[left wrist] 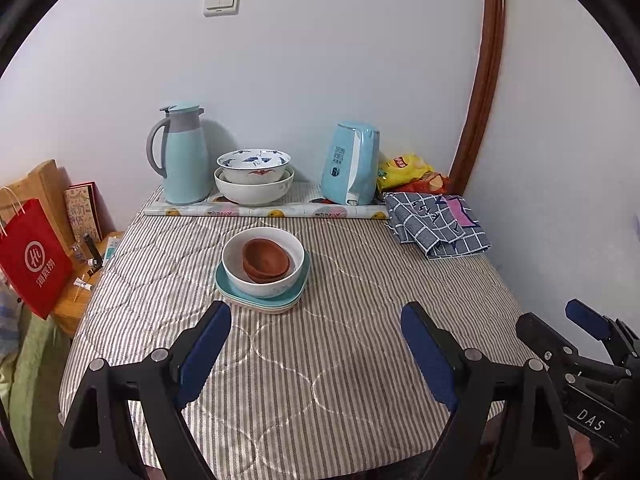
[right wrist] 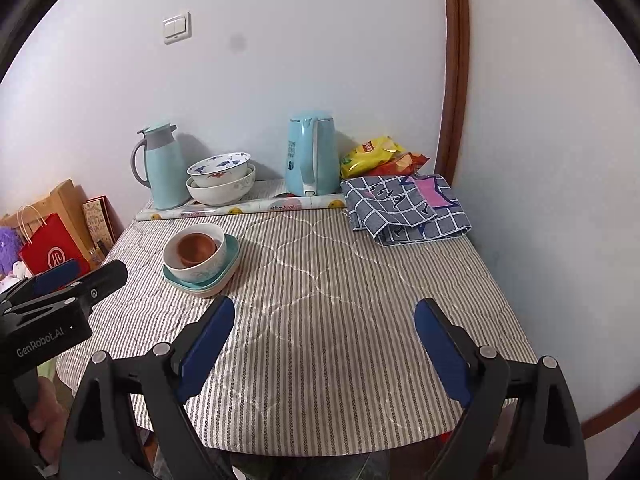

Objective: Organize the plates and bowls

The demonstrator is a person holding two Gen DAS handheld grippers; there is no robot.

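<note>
A striped, quilted bench [left wrist: 320, 360] against a pale wall. Toward 11 o'clock from the left hand-held gripper [left wrist: 316, 344], a white bowl [left wrist: 276, 280] holding nested brown bowls [left wrist: 266, 260] sits on stacked teal plates [left wrist: 256, 300]. At 12 o'clock by the wall, two patterned bowls [left wrist: 254, 176] nest between a blue thermos [left wrist: 182, 156] and a blue kettle [left wrist: 352, 164]. Both the left and the right hand-held gripper [right wrist: 324, 340] hover with jaws spread wide, holding nothing.

"DAS" on the right gripper [left wrist: 592, 380]; "GenRobot.AI" on the left gripper [right wrist: 60, 300]; kettle [left wrist: 352, 162] print seems illegible
</note>
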